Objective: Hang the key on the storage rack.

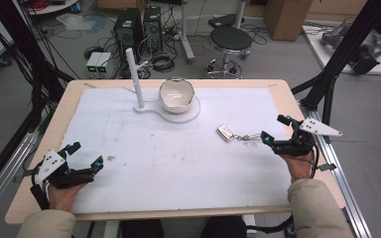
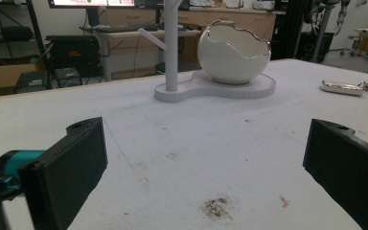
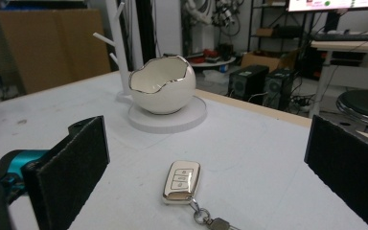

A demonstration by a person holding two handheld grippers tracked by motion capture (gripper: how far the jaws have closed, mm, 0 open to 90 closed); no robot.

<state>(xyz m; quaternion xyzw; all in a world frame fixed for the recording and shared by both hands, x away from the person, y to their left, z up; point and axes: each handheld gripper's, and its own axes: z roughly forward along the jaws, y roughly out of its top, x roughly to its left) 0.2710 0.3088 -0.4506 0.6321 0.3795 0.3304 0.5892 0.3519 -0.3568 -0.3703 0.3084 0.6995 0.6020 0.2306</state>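
Key fob (image 3: 182,181) lies flat on the white mat (image 1: 178,163), between the wide-apart jaws of the right gripper (image 1: 274,130) near the table's right edge. Left gripper (image 1: 85,155), jaws also spread, rests over bare mat at the front-left corner, well apart from the eggshell bowl (image 1: 176,94).

High view: looked forward and down from above the person's side, taking in the whole table (image 1: 278,89).
Left gripper view: sat low at the near-left, facing the far eggshell bowl (image 2: 234,53).
Right gripper view: sat low at the right edge, close behind the key fob (image 3: 181,181).
Shared: all three caught bowl, white stand (image 1: 138,79) and fob.
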